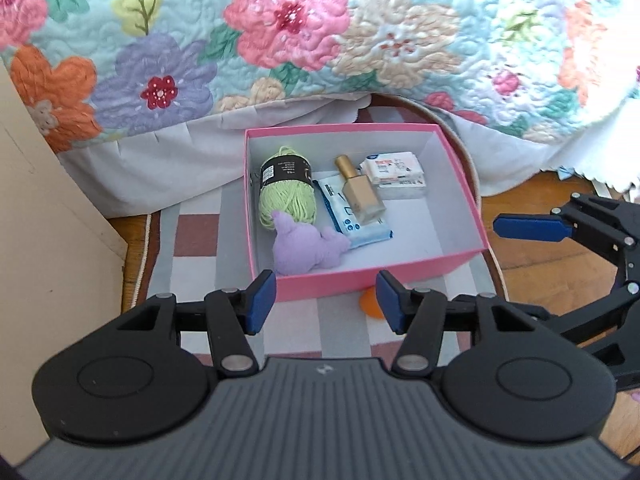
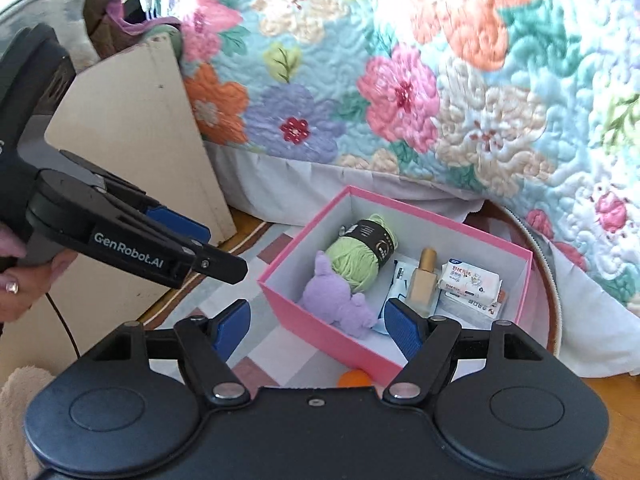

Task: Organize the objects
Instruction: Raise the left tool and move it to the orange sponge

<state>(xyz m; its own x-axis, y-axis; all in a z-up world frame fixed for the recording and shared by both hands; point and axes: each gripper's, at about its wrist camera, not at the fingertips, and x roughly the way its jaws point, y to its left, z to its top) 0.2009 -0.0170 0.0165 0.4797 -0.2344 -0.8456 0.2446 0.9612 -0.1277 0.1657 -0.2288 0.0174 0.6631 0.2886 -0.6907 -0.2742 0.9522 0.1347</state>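
Observation:
A pink box (image 1: 362, 282) stands open on a checked rug. Inside lie a green yarn ball (image 1: 286, 196), a purple plush toy (image 1: 308, 246), a gold-capped bottle (image 1: 360, 194), a blue-and-white wipes packet (image 1: 360, 228) and tissue packs (image 1: 396, 174). An orange ball (image 1: 370, 302) rests on the rug against the box's front wall. My left gripper (image 1: 326, 300) hovers open above that wall, holding nothing. In the right wrist view, my right gripper (image 2: 318, 324) is open and empty over the near corner of the box (image 2: 340, 344). The left gripper (image 2: 208, 248) hangs at the left, gripped by a hand (image 2: 20, 284).
A bed with a floral quilt (image 1: 280, 40) overhangs behind the box. The checked rug (image 1: 192, 236) lies on a wooden floor (image 1: 540, 256). A beige panel (image 2: 132, 120) stands to the left. Something beige and fluffy (image 2: 16, 392) sits at the lower left.

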